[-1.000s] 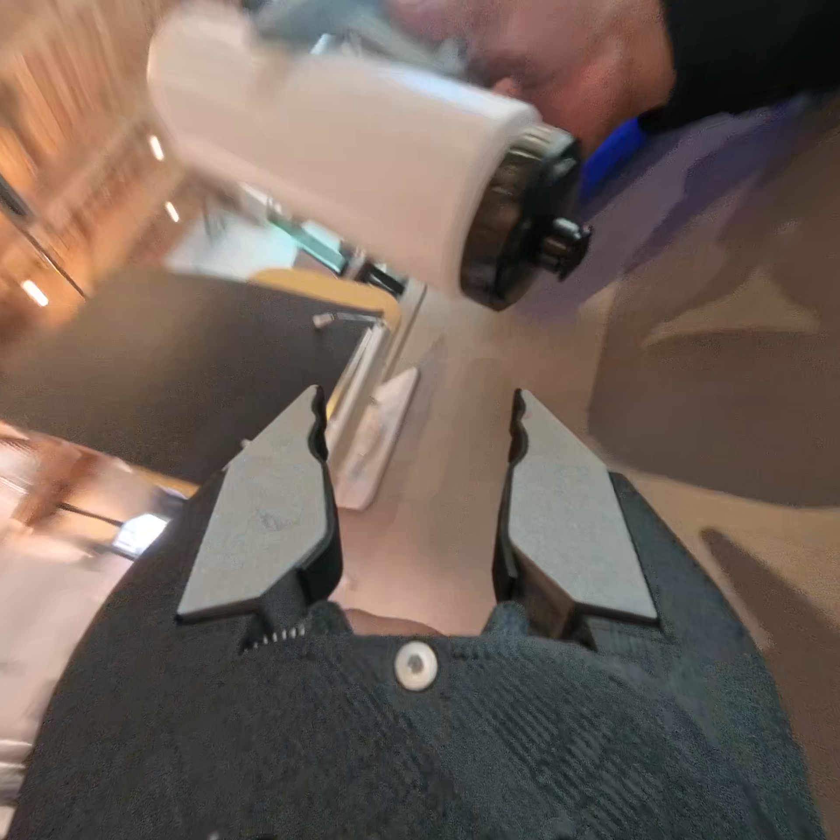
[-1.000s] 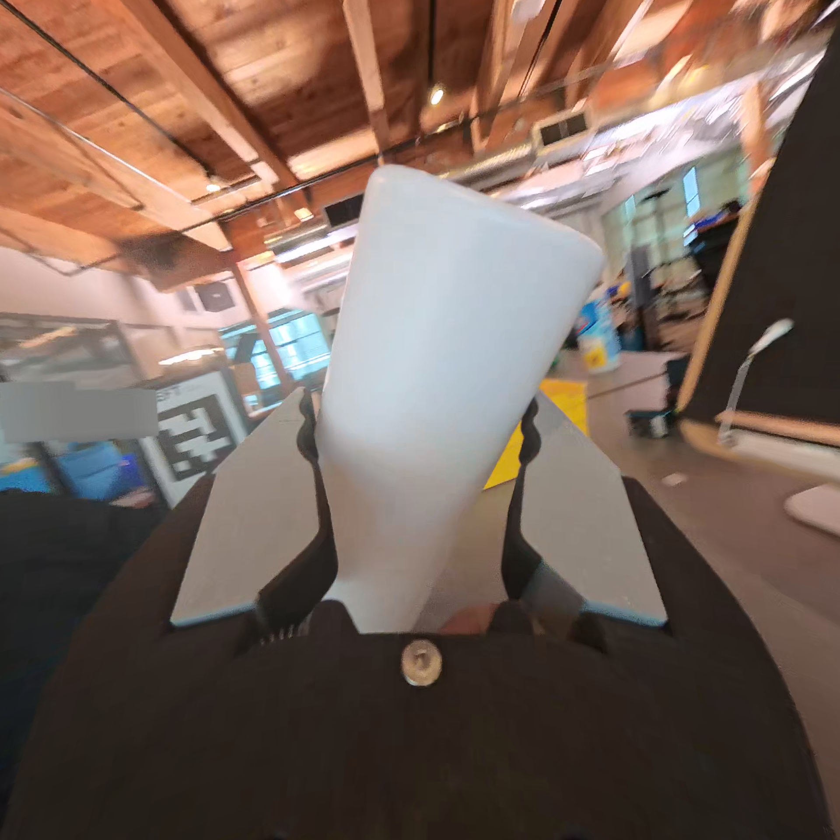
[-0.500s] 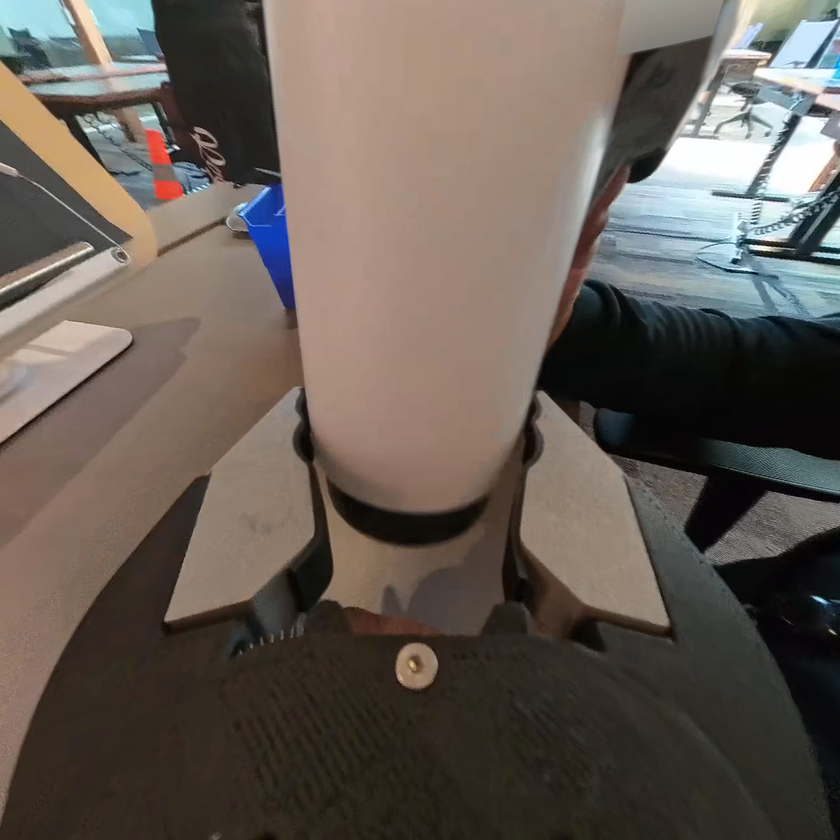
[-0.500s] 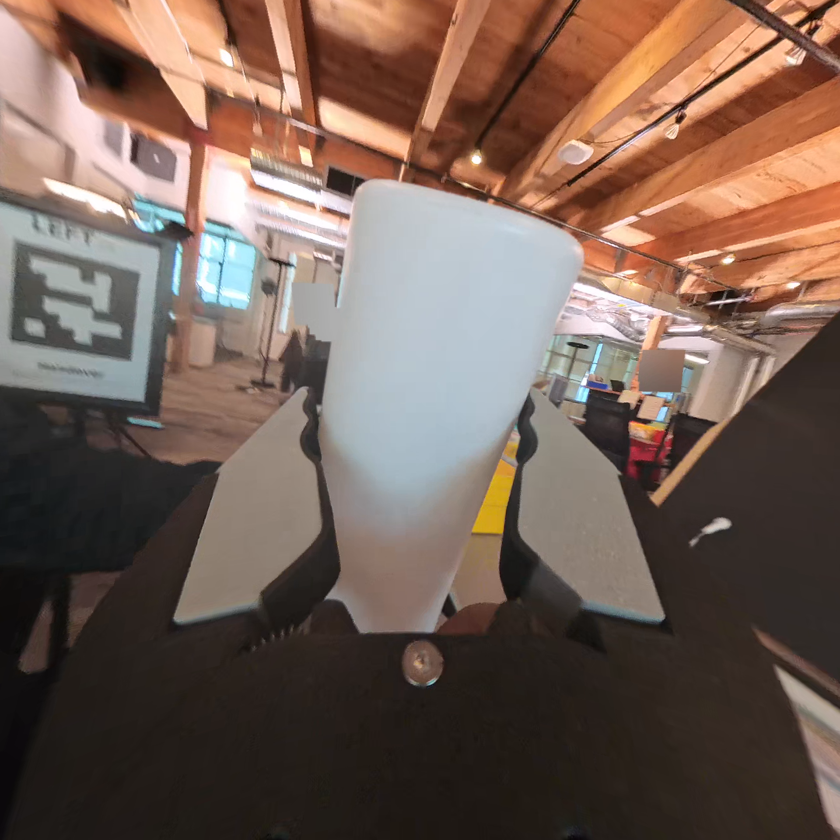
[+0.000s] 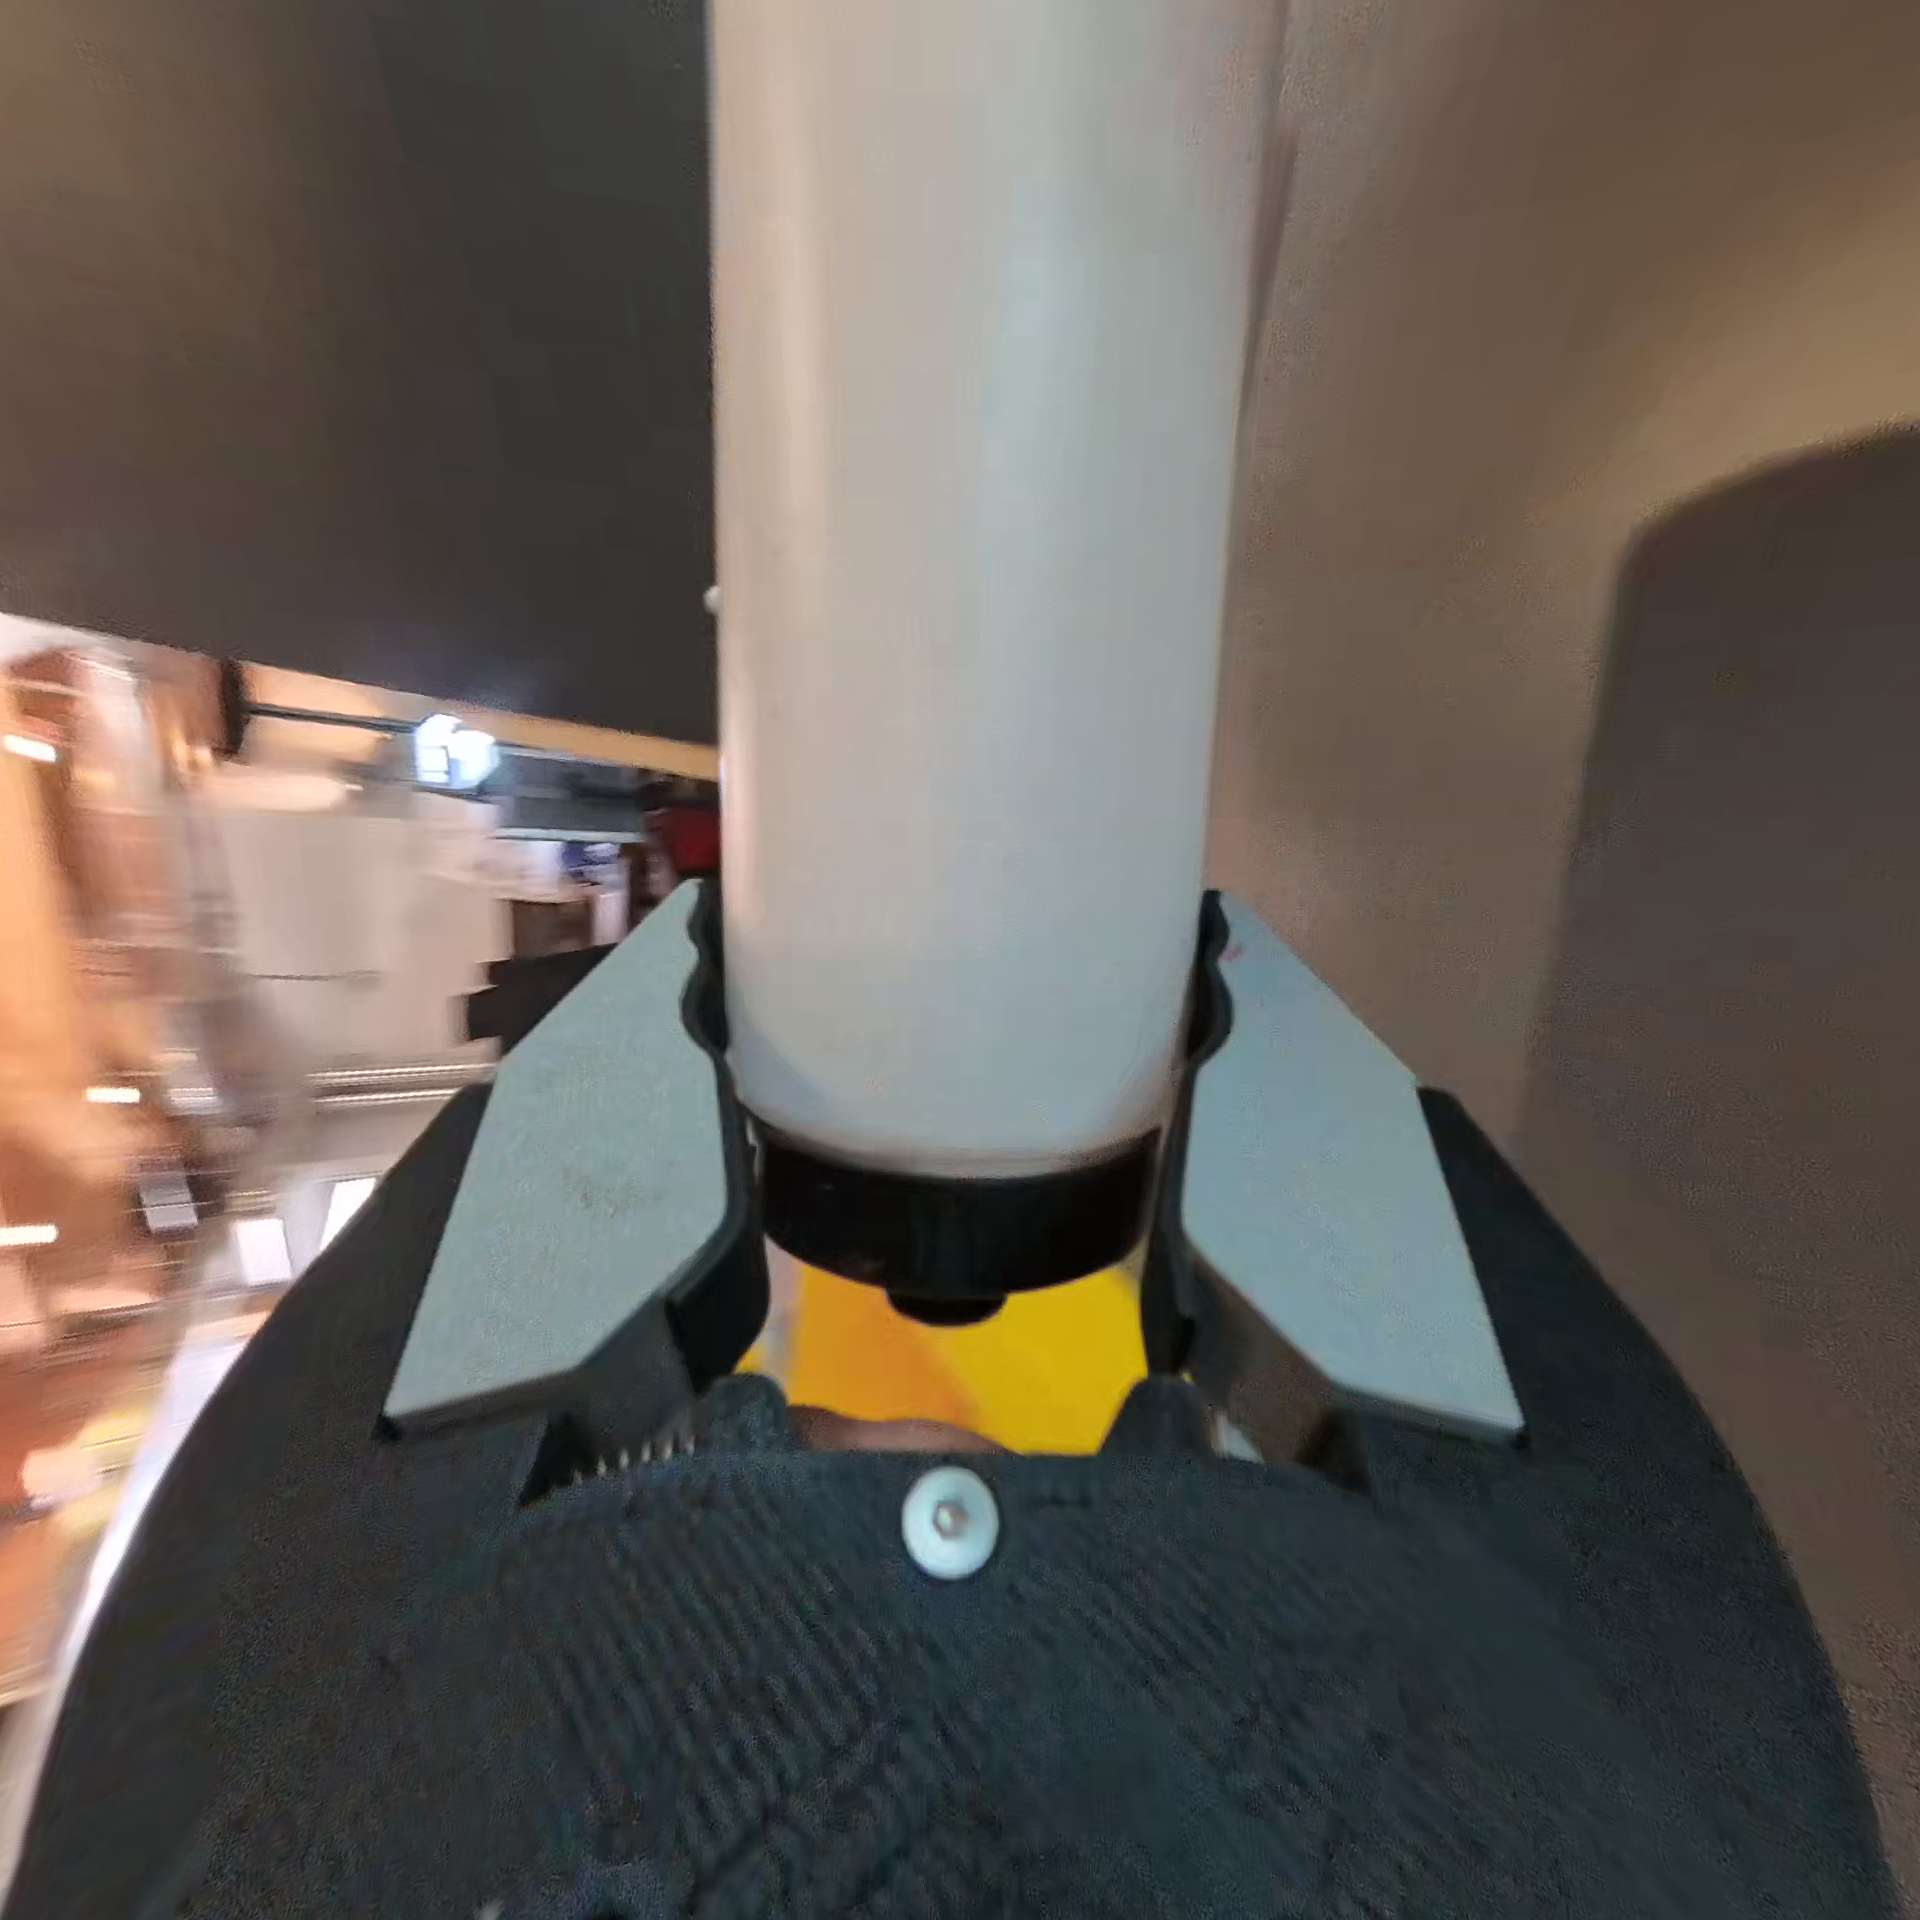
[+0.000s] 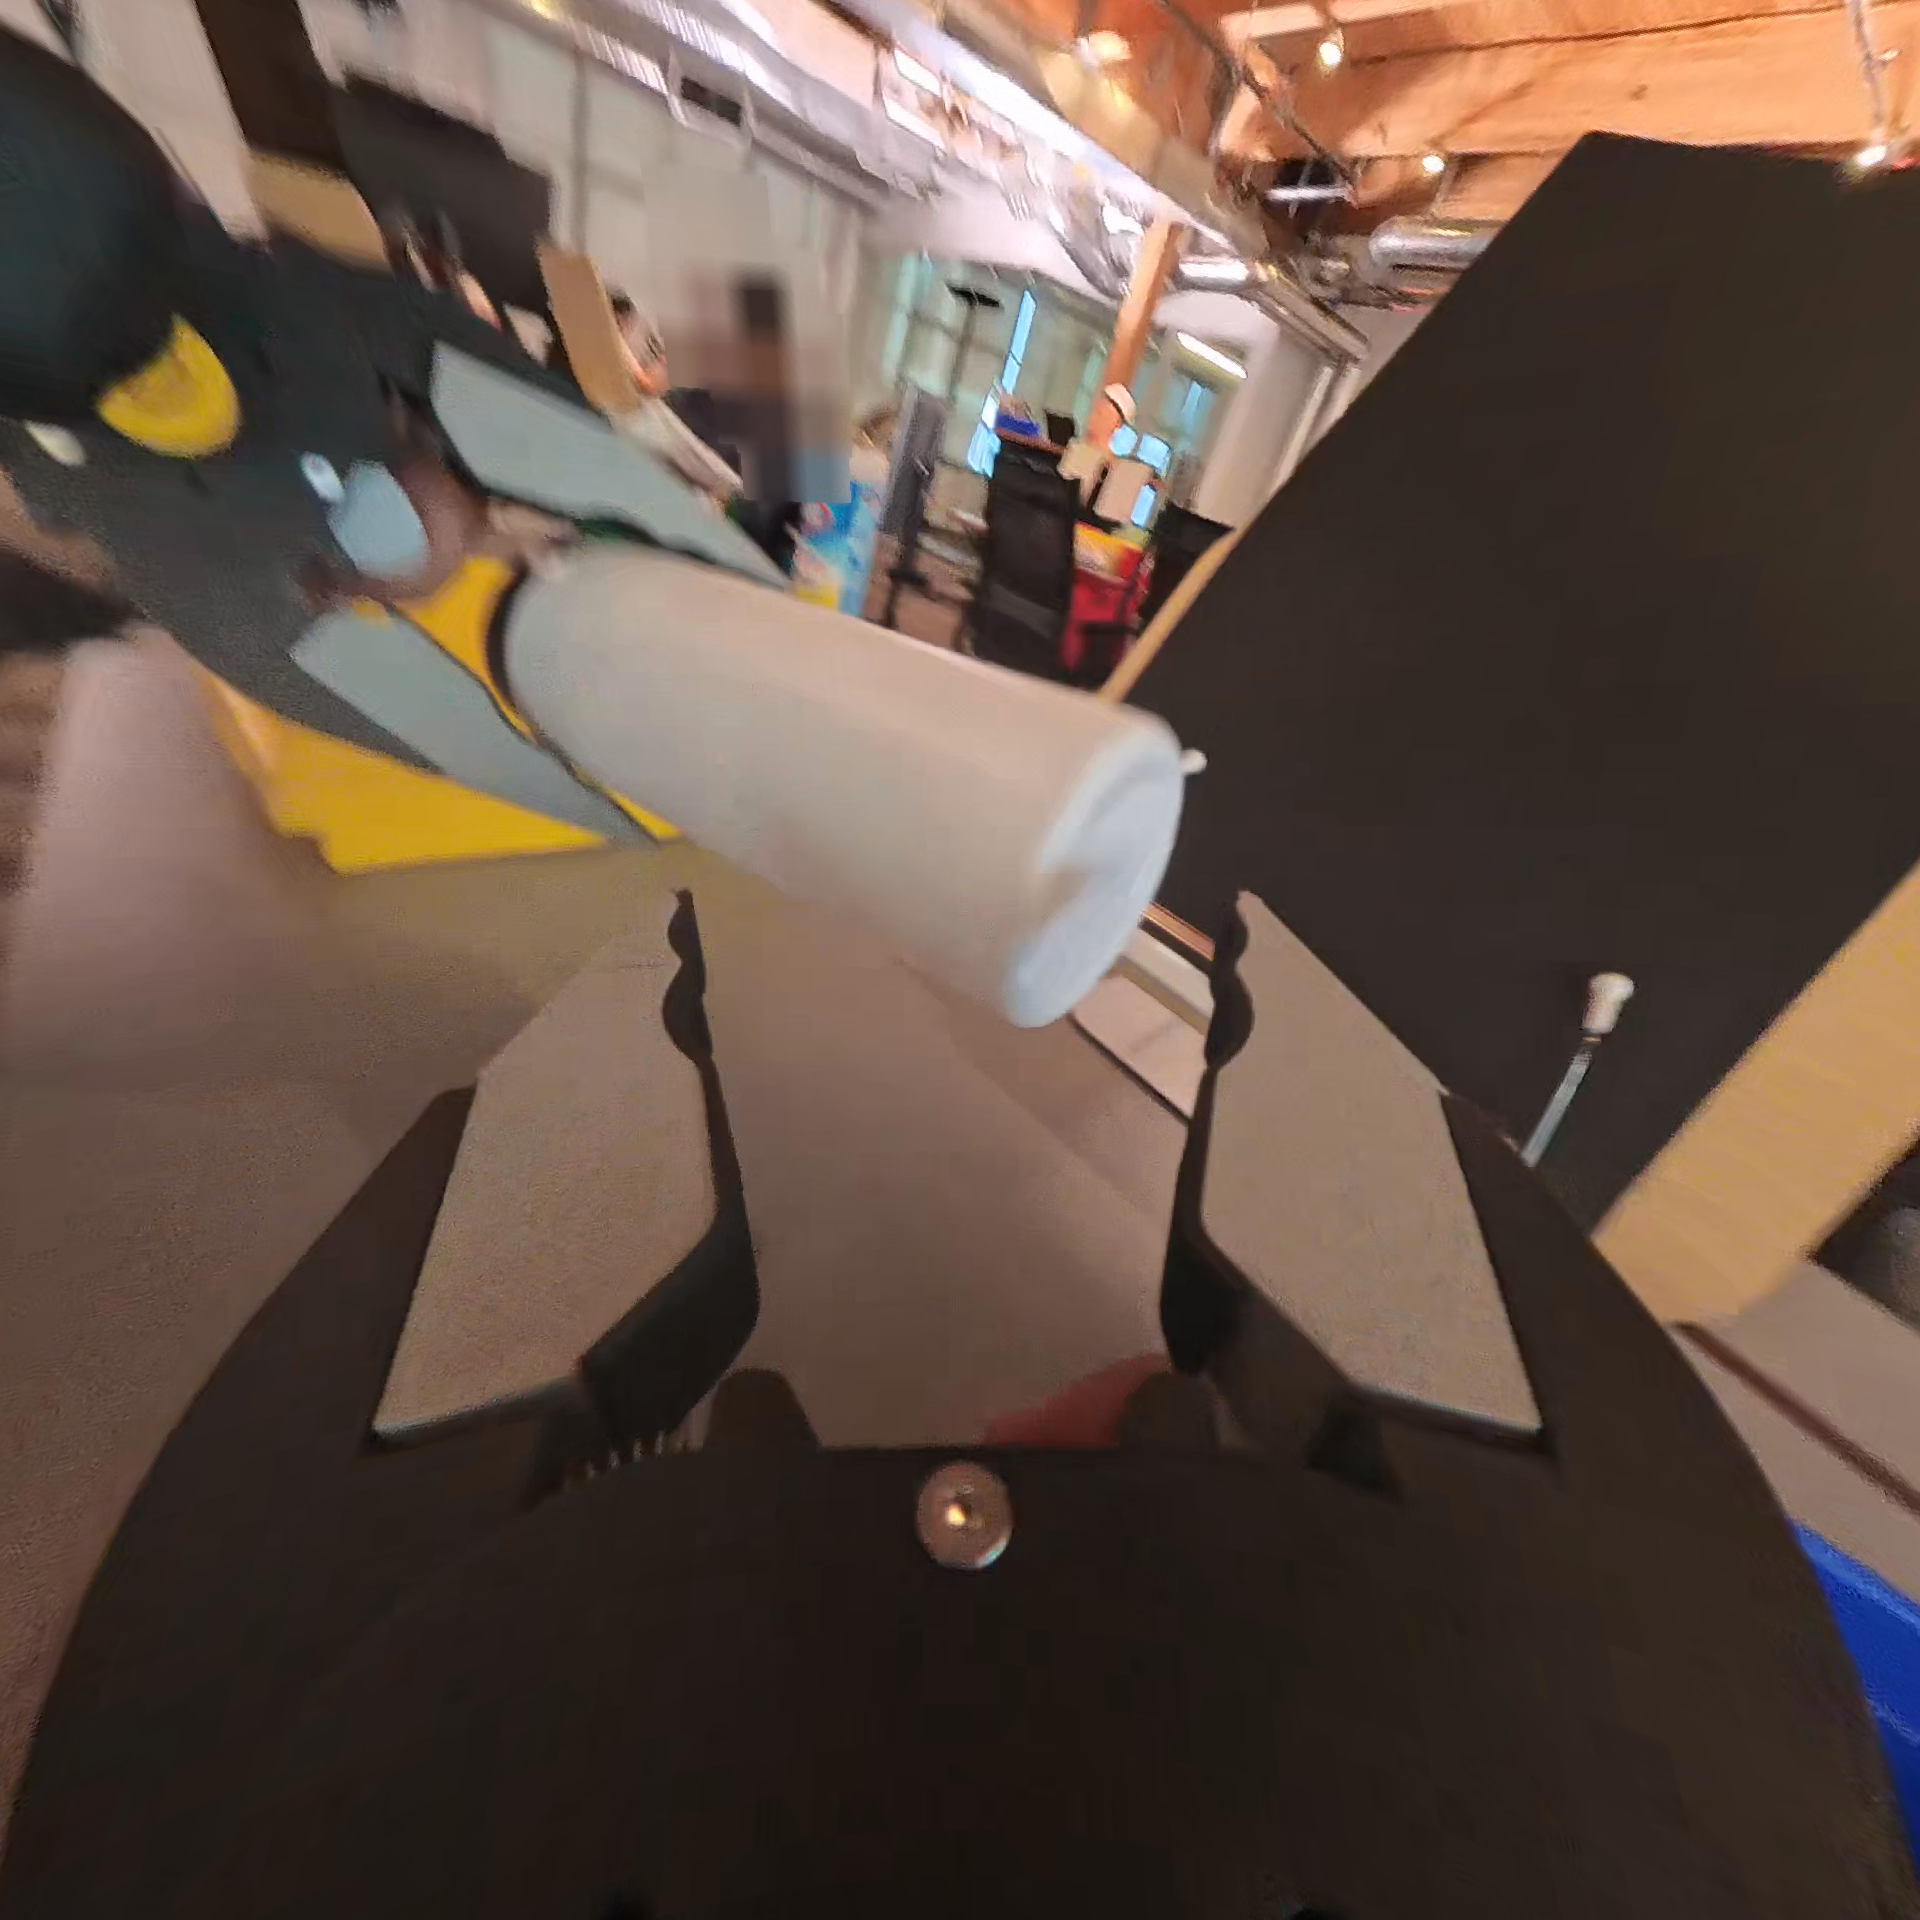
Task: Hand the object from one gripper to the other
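The white bottle (image 5: 977, 582) is held in the air above the tan bench (image 6: 312, 1091), gripped near its black cap (image 5: 951, 1210) end by the left gripper (image 5: 951, 997), whose grey fingers (image 5: 582, 1174) press against both sides of the body. From the right wrist view the bottle (image 6: 831, 769) sticks out sideways from the left gripper (image 6: 540, 644), its flat base pointing toward a black panel (image 6: 1558, 623). The right gripper (image 6: 956, 997) sits just below the base, fingers (image 6: 566, 1195) spread apart and holding nothing.
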The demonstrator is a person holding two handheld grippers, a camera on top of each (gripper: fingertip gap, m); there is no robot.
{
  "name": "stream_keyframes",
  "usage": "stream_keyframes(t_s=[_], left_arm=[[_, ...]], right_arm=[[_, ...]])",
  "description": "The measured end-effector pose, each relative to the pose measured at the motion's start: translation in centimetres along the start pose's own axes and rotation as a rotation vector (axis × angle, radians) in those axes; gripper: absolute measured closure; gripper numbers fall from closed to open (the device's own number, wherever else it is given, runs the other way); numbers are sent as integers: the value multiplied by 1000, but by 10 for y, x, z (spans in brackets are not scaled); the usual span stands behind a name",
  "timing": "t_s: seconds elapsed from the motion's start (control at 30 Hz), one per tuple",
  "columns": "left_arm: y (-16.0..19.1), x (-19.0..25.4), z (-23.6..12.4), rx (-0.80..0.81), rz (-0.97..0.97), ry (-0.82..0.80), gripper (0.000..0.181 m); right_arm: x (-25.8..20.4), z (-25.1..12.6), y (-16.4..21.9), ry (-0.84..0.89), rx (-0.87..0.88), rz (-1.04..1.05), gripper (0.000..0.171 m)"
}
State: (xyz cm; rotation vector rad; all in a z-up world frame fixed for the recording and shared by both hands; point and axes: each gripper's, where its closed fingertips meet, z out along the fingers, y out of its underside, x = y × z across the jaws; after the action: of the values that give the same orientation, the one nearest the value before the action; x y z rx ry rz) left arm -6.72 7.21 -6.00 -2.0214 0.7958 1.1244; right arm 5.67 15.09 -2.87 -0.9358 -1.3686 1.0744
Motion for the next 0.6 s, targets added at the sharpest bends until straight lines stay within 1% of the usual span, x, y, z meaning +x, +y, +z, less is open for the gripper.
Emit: stream_keyframes(t_s=[0.07, 0.13, 0.2, 0.23, 0.27, 0.3, 0.33, 0.4, 0.47, 0.5, 0.6], left_arm=[[7, -6, -4, -71, 178, -50, 92], [11, 0, -6, -119, 334, -47, 93], [10, 11, -8, -128, 448, -27, 103], [4, 18, -11, -103, 470, -8, 113], [-3, 24, -15, -75, 476, 8, 134], [-21, 28, -19, 20, 463, -2, 181], [-31, 35, -21, 78, 438, 31, 181], [-34, 50, -17, 82, 338, 149, 181], [-26, 58, -9, 58, 202, 246, 181], [-20, 59, -6, 46, 128, 284, 180], [8, 59, 0, -28, -57, 370, 148]], right_arm=[[-1, 3, 5, 59, -54, -119, 72], [-9, 10, 11, 93, -98, -243, 68], [-23, 20, 20, 111, -149, -394, 63], [-31, 25, 26, 115, -174, -473, 62], [-39, 30, 31, 119, -191, -539, 64], [-48, 36, 34, 109, -185, -571, 69], [-58, 42, 38, 86, -171, -573, 71], [-65, 56, 51, 61, -214, -567, 69], [-65, 62, 71, 31, -315, -565, 60], [-63, 61, 76, 29, -331, -558, 60], [-58, 51, 84, -3, -335, -495, 67]])
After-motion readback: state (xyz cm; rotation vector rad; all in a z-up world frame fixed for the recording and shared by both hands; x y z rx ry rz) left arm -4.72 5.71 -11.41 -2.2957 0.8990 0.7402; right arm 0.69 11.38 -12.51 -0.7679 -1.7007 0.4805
